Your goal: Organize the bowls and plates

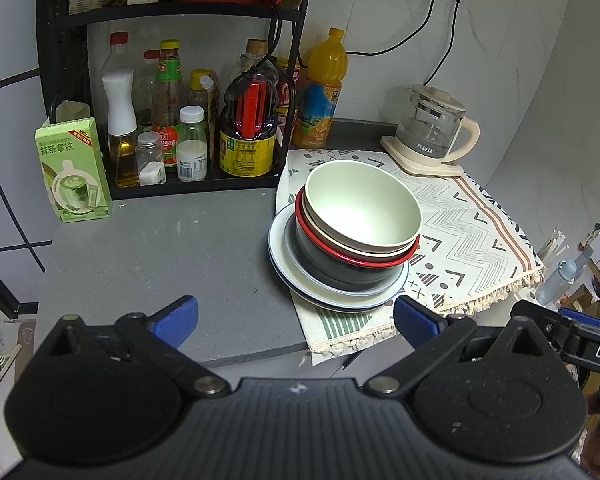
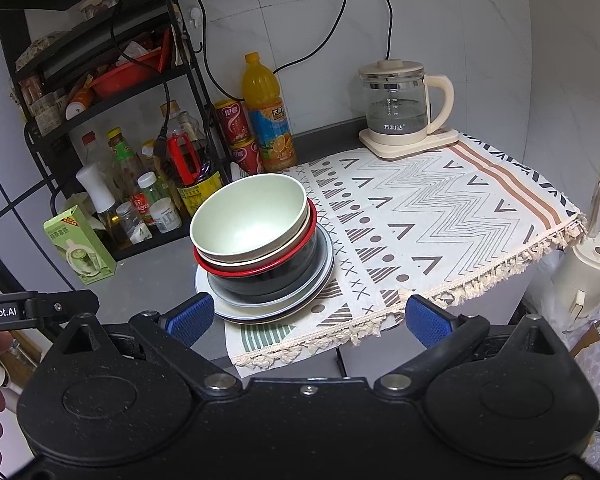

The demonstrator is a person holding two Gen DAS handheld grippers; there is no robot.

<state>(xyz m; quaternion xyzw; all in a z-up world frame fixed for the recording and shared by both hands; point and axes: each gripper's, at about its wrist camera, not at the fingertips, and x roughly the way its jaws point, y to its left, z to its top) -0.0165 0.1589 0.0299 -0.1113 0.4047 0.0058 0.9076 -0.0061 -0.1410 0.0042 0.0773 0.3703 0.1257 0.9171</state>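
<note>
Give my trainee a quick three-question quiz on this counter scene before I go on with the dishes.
1. True or false: the pale green bowl sits on top of the stack of bowls and plates.
2. What stands on the far end of the patterned cloth? A) glass kettle B) orange juice bottle C) matcha latte box
3. Fill in: both the left gripper and the right gripper are ____ and hold nothing.

Key: 1 true; 2 A; 3 open.
</note>
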